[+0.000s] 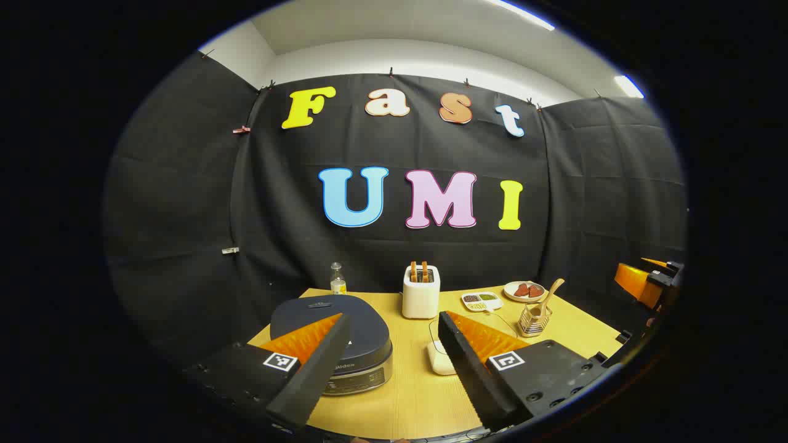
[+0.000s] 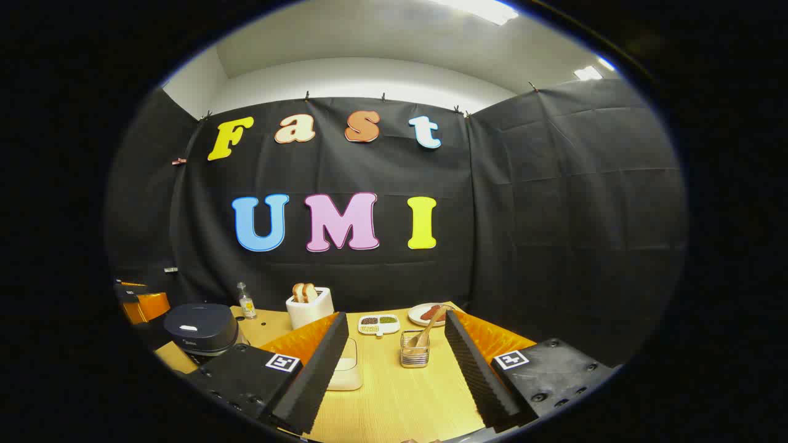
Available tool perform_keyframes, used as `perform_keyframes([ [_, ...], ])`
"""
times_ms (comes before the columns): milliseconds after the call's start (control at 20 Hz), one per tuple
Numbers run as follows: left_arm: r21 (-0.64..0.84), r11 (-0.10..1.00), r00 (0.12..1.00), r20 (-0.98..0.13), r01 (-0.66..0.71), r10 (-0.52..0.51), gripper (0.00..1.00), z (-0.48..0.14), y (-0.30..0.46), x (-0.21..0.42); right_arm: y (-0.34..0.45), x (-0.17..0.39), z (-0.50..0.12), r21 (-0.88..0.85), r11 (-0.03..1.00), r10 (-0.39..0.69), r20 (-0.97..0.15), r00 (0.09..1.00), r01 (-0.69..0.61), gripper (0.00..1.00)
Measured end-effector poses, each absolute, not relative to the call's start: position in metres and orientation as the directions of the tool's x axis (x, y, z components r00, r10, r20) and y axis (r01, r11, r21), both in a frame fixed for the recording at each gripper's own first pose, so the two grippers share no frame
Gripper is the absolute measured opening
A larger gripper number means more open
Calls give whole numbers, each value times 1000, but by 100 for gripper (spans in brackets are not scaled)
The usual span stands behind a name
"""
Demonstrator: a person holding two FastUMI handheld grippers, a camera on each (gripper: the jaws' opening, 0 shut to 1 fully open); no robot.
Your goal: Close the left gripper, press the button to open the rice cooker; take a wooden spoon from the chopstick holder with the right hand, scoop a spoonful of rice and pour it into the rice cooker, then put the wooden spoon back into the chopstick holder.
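Left claw (image 1: 394,354): hanging released over the worktop's (image 1: 418,394) near edge.
Right claw (image 2: 391,363): gaping, facing bare worktop.
Rice cooker (image 1: 345,338): sitting lidded, near left.
Wooden spoon (image 2: 429,326): leaning in chopstick holder (image 2: 414,355).

Dark rice cooker (image 1: 345,326), yellow table (image 1: 406,394)

Bare table (image 2: 394,394) runs straight up to the chopstick holder (image 2: 414,355), so that lane's wide open. Toaster (image 2: 309,315) and white container (image 2: 346,372) crowd the left, with the rice cooker (image 1: 345,344) beyond.
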State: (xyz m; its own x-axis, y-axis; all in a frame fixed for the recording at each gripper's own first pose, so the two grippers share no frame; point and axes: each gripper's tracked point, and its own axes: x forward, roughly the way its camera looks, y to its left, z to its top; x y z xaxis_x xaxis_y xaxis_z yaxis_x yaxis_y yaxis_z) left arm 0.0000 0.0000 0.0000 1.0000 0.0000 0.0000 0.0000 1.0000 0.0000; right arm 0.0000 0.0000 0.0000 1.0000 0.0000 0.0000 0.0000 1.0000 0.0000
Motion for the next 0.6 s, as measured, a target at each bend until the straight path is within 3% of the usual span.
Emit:
perform_keyframes([
  [50, 1, 1000, 1000, -2, 1, -1, 96, -1, -2, -1, 1, -1, -1, 7, 1000, 3, -3, 1000, -3, 95],
  [600, -37, 998, 999, -19, -49, 48, 97, -10, 14, -2, 11, 4, -7, 24, 1000, 18, -21, 1000, -17, 97],
])
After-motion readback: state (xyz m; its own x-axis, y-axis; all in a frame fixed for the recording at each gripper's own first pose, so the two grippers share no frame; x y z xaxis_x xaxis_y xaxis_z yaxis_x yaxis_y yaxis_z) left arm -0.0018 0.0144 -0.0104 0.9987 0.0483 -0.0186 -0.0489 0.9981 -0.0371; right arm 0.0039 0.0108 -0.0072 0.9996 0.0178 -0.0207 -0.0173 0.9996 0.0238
